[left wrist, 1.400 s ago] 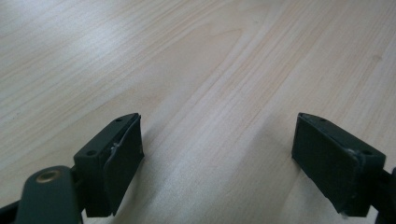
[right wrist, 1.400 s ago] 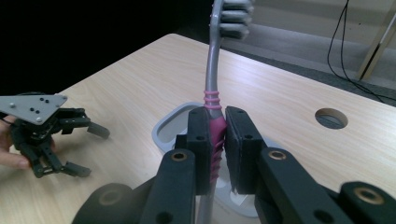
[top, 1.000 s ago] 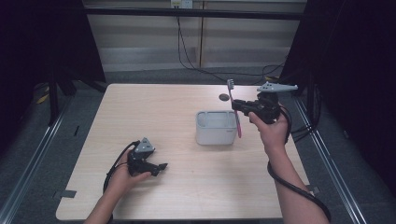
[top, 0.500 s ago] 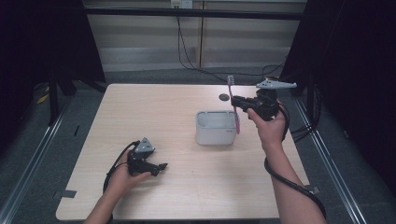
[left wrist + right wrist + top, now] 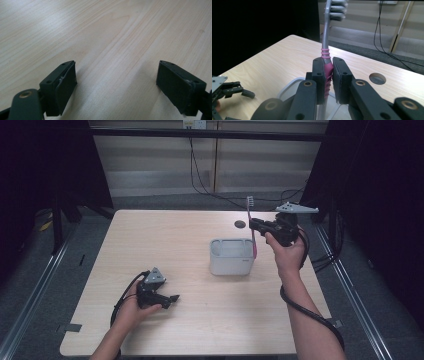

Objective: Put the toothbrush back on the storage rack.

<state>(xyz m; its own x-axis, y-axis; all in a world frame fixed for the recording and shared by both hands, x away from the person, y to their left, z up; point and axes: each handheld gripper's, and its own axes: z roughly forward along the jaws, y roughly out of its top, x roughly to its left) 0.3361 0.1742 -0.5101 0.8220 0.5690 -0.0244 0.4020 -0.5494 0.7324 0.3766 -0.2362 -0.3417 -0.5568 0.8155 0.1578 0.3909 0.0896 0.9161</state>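
My right gripper (image 5: 254,226) (image 5: 328,75) is shut on a toothbrush (image 5: 251,227) (image 5: 326,53) with a pink grip and grey neck, held upright with the bristles on top. The brush hangs at the right end of a grey rectangular holder (image 5: 230,257) (image 5: 289,91) in the middle of the table, its lower end level with the holder's rim. My left gripper (image 5: 172,297) (image 5: 117,85) rests low on the wooden table (image 5: 165,240) near the front left, open, with only bare wood between its jaws.
A round cable hole (image 5: 240,224) (image 5: 377,78) sits in the tabletop behind the holder. Cables (image 5: 300,305) trail from the right gripper along the forearm. Dark floor and metal rails surround the table; a wall with hanging cords stands behind.
The right gripper has carried the toothbrush a little left and down, from beside the holder's right end to over its right edge. The left gripper has not moved.
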